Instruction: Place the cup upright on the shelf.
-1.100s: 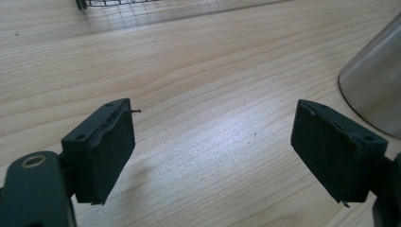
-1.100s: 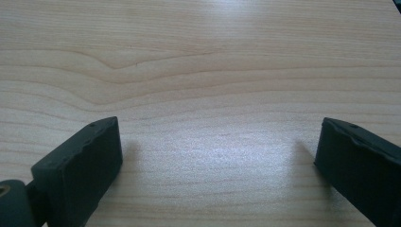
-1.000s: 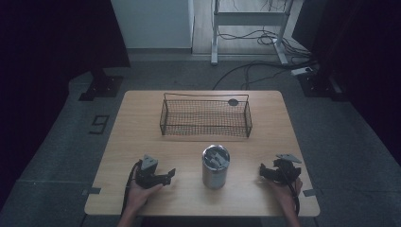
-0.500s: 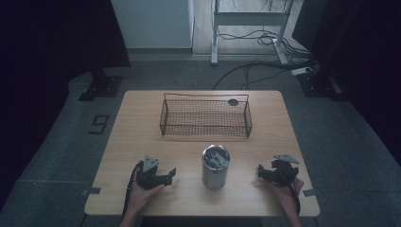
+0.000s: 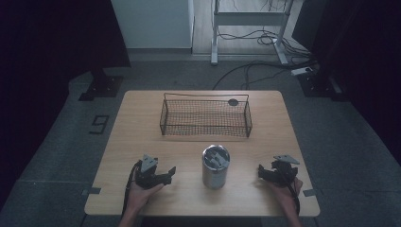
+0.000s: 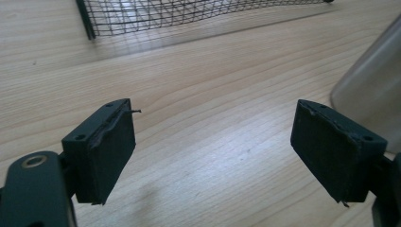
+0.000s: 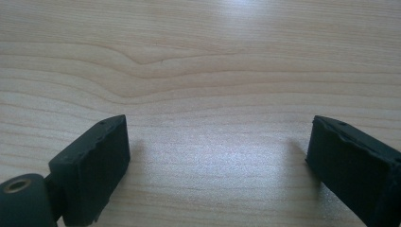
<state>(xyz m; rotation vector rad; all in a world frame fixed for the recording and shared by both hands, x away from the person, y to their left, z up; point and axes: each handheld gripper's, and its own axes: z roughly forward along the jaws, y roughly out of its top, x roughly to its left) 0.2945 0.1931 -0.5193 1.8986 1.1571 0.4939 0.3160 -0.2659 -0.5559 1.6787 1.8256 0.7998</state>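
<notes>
1. Left gripper [image 5: 163, 173] held low at the near left of the wooden table [image 5: 142, 137], jaws wide apart with bare wood between them.
2. Right gripper [image 5: 265, 172] at the near right, jaws likewise spread, gripping nothing.
3. Metal canister [image 5: 215, 166] upright between the two, apart from both; contents too dim to identify, cut off at the left gripper view's right edge [image 6: 373, 90].
4. Wire basket [image 5: 206, 116] farther back, centred; interior hard to read.
</notes>
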